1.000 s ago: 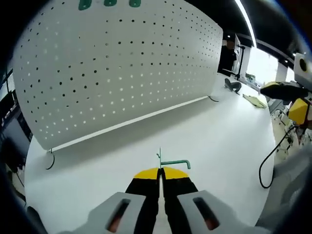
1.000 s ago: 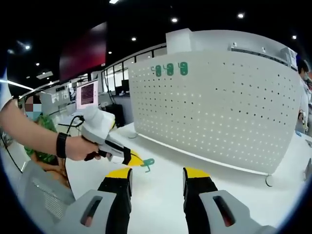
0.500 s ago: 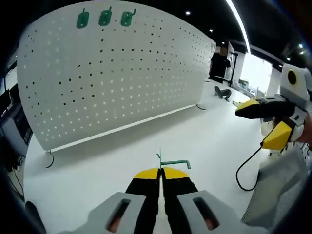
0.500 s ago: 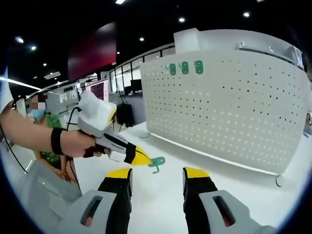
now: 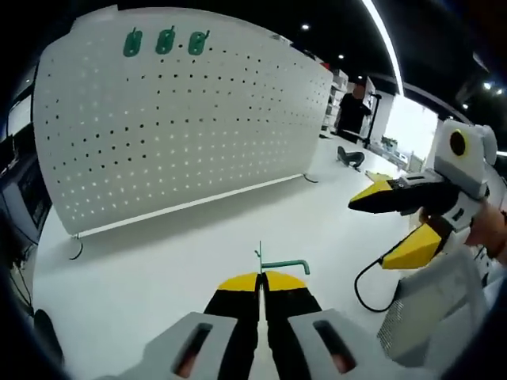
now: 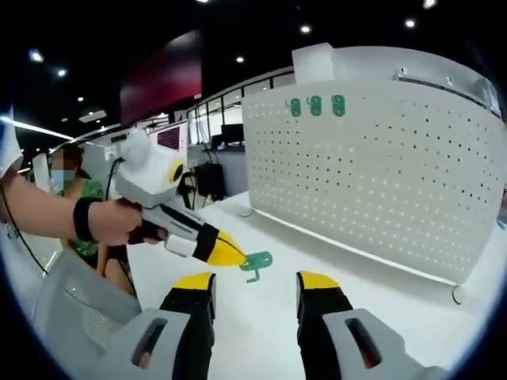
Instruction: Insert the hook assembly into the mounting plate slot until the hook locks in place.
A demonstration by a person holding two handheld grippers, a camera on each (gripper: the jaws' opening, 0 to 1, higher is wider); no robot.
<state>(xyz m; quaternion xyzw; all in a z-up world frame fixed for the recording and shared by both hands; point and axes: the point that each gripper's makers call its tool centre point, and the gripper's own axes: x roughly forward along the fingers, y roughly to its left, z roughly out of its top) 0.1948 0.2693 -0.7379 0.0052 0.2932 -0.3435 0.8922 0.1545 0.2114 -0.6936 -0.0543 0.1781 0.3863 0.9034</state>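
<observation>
The pegboard [image 5: 182,127] now sits farther off and lower in the left gripper view than a second ago, so insertion is not yet near. The left gripper [image 5: 260,279], jaws closed, pinches the green hook [image 5: 279,266] above the white surface [image 5: 158,261]; its long axis runs crosswise, tip pointing right. The right gripper [image 6: 255,279] hangs wide and empty.

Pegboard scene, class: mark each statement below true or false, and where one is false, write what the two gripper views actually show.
1. The left gripper is shut on a green hook. True.
2. The right gripper holds a hook. False: its jaws stand open with nothing between them.
3. Three green hooks already hang near the top of the white pegboard. True.
4. The held hook is touching the pegboard. False: it is well apart from it, above the white table.
</observation>
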